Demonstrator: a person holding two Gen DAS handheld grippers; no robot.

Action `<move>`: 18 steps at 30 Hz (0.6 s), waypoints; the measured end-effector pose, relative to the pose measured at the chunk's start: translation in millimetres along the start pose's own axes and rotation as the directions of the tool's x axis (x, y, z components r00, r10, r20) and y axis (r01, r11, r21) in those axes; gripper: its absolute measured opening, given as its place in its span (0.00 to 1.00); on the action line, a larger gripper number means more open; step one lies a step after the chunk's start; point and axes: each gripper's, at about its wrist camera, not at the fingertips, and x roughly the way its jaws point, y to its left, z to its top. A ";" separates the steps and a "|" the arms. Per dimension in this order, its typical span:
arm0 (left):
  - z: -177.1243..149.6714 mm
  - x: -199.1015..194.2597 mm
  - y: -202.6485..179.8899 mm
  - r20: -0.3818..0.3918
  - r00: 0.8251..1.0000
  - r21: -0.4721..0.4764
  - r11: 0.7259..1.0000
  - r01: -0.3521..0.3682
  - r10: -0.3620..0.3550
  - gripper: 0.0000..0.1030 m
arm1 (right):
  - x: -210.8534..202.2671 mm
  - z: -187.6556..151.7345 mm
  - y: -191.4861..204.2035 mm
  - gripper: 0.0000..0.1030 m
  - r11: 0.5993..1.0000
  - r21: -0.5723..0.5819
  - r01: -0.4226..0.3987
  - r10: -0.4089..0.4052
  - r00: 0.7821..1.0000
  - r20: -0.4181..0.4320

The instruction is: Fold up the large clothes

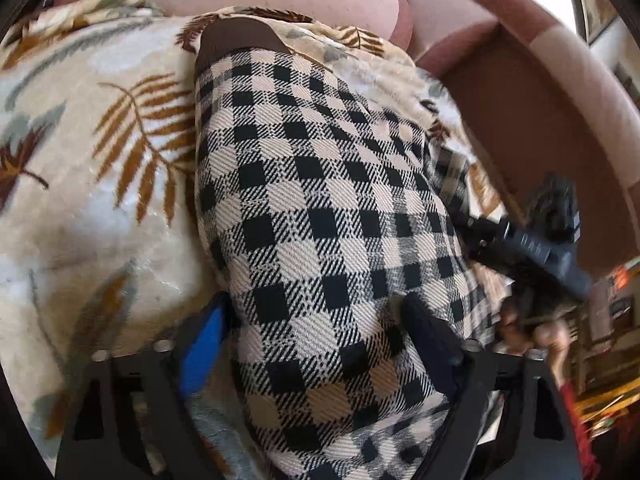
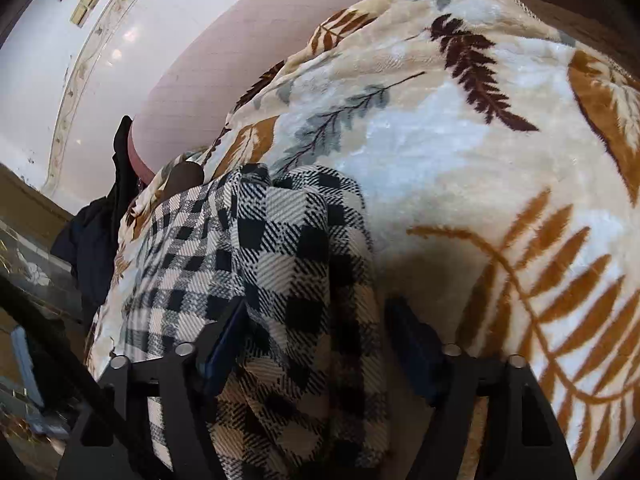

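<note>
- Checked garment [image 1: 320,208]: on leaf-print blanket [image 1: 100,140], running forward from both tongs.
- Left gripper [image 1: 320,344]: jaws wide, cloth bunched between; grip not confirmed.
- Right gripper [image 2: 316,344]: jaws wide astride a fold; likewise.
- Handling: soft, limp, thickish weave; likely best taken at edges or corners.

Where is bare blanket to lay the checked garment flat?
Open leaf-print fleece blanket lies right of the black-and-cream checked garment in the right view, and left of it in the left view. Crowded: the brown sofa arm, the dark clothes at the blanket's edge, and both grippers straddling cloth.
</note>
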 end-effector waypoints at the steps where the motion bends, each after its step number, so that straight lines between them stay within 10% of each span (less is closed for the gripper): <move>1: 0.7 -5.0 -2.1 0.005 1.000 0.007 1.000 -0.006 0.006 0.51 | 3.1 1.2 0.0 0.32 0.997 0.041 -0.064 0.065 0.997 -0.028; 4: 11.8 -26.8 -5.1 0.032 0.999 0.010 0.999 0.033 -0.034 0.33 | -0.8 4.7 15.6 0.25 0.999 0.022 -0.050 0.050 0.999 -0.006; 10: 22.2 -41.5 0.1 0.062 0.998 0.021 0.999 -0.026 0.024 0.39 | -16.4 14.6 40.6 0.22 0.995 0.001 -0.095 0.095 0.992 0.082; 13: 2.0 -29.3 13.9 0.040 0.994 -0.017 0.995 -0.098 0.098 0.41 | -6.1 12.1 28.5 0.46 0.997 0.057 0.056 -0.060 0.996 0.068; 18: -47.2 -49.0 31.8 0.113 0.991 -0.065 0.996 -0.064 0.071 0.48 | -25.7 12.2 37.2 0.49 0.991 0.064 0.117 -0.126 0.980 0.157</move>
